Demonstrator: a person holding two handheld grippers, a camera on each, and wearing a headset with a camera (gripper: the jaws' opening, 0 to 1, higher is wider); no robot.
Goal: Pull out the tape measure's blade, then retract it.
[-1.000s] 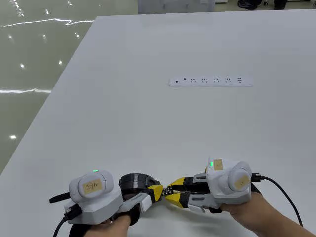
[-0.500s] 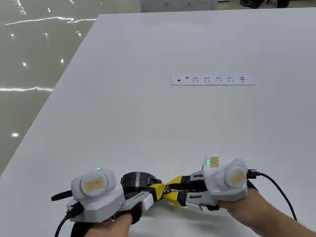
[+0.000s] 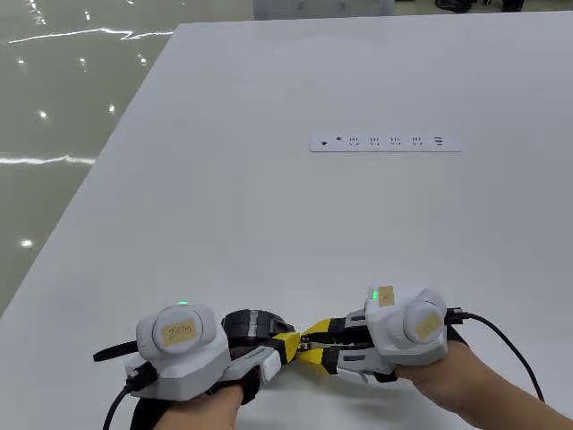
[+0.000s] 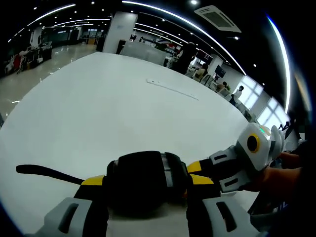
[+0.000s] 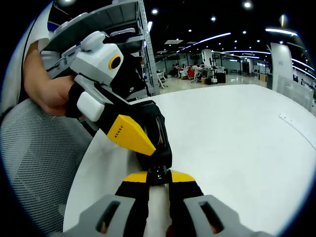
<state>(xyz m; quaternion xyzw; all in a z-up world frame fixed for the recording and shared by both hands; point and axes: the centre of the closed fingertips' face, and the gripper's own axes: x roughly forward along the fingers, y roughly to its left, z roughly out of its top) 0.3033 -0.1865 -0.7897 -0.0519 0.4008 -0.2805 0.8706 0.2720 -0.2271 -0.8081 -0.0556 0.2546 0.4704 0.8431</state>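
Observation:
The black tape measure (image 3: 253,328) lies near the table's front edge with my left gripper (image 3: 266,340) shut around its case. In the left gripper view the case (image 4: 140,173) sits between the yellow-tipped jaws of the left gripper (image 4: 146,180), and a black strap (image 4: 44,172) trails to the left. My right gripper (image 3: 309,344) faces it from the right, shut on the blade's end hook right at the case mouth. The right gripper view has the right gripper (image 5: 158,177) pinching the hook, with the case (image 5: 154,129) and the left gripper (image 5: 106,64) just beyond. Almost no blade is out.
A white power strip (image 3: 385,143) lies across the middle of the white table (image 3: 269,206). The table's left edge drops to a glossy floor (image 3: 54,98). A black cable (image 3: 501,345) runs from the right gripper. A mesh chair (image 5: 29,163) stands close to the table's front edge.
The two grippers have drawn slightly closer together. Both holds look the same as before, and the head camera has shifted a little.

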